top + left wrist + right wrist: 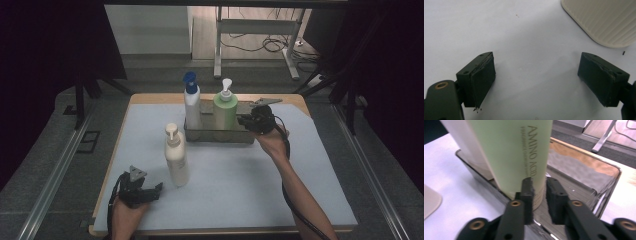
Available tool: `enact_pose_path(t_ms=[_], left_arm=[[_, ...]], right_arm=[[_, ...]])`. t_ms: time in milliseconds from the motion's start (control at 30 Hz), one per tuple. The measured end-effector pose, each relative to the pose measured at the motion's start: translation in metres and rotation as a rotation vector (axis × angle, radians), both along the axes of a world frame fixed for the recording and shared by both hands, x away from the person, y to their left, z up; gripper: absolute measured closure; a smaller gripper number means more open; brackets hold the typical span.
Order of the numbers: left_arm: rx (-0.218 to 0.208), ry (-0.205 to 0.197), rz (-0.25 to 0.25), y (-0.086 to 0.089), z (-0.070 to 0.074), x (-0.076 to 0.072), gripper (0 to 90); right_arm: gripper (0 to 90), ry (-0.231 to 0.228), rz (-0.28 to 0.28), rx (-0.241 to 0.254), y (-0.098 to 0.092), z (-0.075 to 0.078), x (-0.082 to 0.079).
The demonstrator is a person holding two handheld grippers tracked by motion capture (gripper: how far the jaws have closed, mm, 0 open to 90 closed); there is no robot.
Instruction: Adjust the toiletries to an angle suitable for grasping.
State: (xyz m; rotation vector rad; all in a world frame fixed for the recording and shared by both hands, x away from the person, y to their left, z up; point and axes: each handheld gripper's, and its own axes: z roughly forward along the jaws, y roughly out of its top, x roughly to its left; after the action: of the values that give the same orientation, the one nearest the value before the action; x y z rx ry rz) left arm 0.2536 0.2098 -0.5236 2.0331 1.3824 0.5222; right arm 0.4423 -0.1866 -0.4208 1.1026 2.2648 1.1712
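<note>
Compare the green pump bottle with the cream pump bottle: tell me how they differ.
The green bottle stands inside the grey tray at the back, beside the right hand-held gripper; the cream bottle stands on the bare white mat, nearer the left hand-held gripper. The green one is printed with lettering; the cream one is ribbed. Both stand upright with pump tops.

Dark curtains (50, 45) hang on both sides, closing in the wooden table (150, 98) with its pale mat (240, 180). Beyond lies grey carpet (155, 67), then a white wall panel (147, 27) and a metal desk frame (257, 30) standing over tangled cables (272, 45).
</note>
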Motion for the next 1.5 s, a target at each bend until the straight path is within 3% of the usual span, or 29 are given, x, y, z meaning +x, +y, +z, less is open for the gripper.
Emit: enact_pose_path(t_ms=[233, 700, 1133, 1500], left_arm=[[0.0, 0.0, 0.0, 0.0, 0.0, 0.0, 14.4], [0.0, 0.0, 0.0, 0.0, 0.0, 0.0, 14.4], [0.001, 0.0, -0.001, 0.0, 0.0, 0.0, 14.4], [0.001, 0.0, 0.0, 0.0, 0.0, 0.0, 14.4]], right_arm=[[89.2, -0.039, -0.043, -0.027, 0.002, -0.005, 0.006], [89.6, 0.03, -0.117, -0.009, 0.013, -0.024, 0.027], [89.6, 0.079, -0.131, 0.03, 0.019, -0.038, 0.035], [89.6, 0.085, -0.133, 0.009, 0.025, -0.039, 0.035]])
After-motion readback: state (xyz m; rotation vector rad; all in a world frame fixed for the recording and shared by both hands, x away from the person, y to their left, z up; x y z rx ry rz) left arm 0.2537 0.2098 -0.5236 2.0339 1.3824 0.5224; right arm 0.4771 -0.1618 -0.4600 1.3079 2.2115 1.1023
